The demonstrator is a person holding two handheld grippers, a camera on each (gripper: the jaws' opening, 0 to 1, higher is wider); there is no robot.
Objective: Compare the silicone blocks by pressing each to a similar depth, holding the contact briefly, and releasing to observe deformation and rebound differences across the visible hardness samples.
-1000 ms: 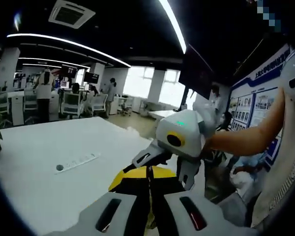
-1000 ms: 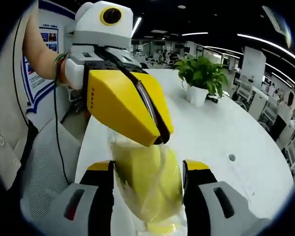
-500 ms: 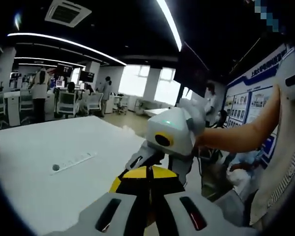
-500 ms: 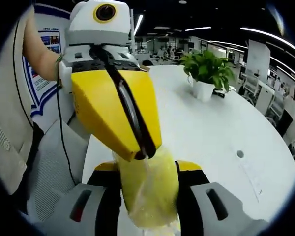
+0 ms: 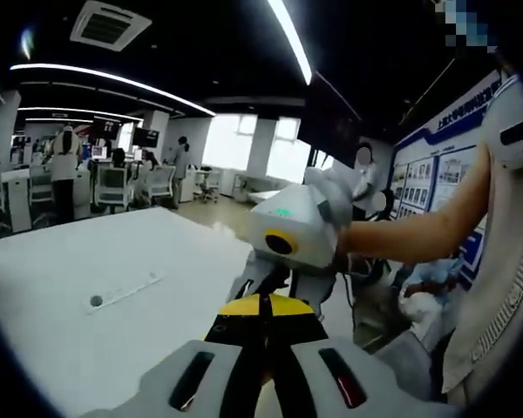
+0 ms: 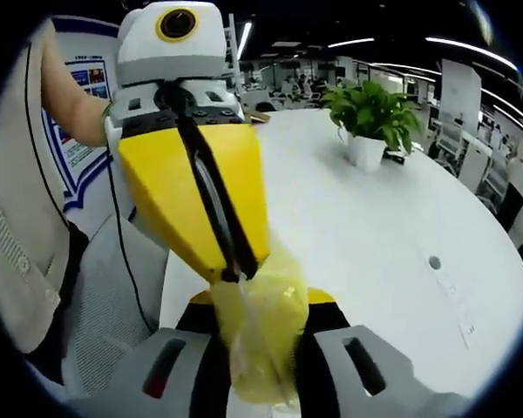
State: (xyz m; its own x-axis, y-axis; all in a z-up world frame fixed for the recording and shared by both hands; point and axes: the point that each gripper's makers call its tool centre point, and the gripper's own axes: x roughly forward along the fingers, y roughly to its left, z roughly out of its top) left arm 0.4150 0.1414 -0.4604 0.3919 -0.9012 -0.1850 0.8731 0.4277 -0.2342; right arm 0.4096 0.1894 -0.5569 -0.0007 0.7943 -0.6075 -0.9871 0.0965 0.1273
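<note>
Squeezing yellow block [image 6: 260, 335], both grippers

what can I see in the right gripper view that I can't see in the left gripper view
Right gripper view: a yellow silicone block in a clear bag squeezed between the right tool jaws, the left tool pinching its top, and a potted plant.

Left gripper view: the left tool's own jaws closed together, the right tool's white body beyond them, a wall poster board, and people at desks.

Both: the white table and the person's forearm.
</note>
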